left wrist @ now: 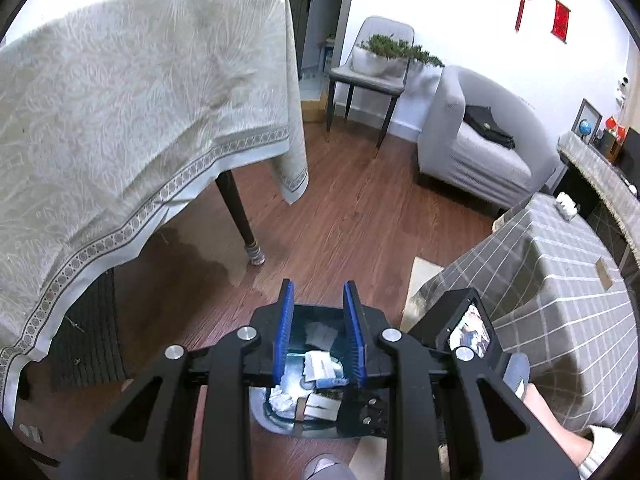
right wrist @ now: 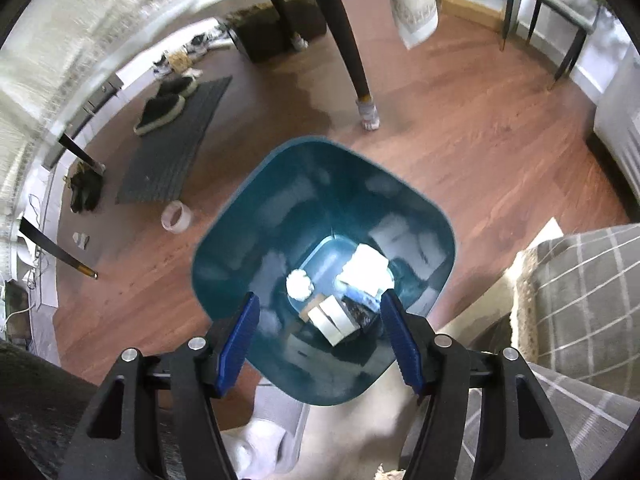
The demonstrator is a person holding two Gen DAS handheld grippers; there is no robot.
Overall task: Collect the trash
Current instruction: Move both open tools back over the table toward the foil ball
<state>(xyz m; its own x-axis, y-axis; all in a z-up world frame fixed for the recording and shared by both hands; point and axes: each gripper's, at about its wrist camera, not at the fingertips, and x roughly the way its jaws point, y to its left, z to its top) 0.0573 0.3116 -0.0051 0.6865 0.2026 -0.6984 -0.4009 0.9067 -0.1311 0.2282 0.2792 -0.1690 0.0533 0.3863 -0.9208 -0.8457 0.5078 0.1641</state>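
Note:
A teal trash bin stands on the wood floor, seen from above in the right wrist view. Inside lie a crumpled white paper ball, white folded paper and a white box. My right gripper is open and empty, held over the bin's near rim. My left gripper is open and empty, above the right gripper's black body, with the bin's contents visible between its blue fingers.
A table with a cream cloth stands left, its leg beyond the bin. A tape roll and paper scrap lie on the floor by a dark mat with shoes. A checked-cloth table is right.

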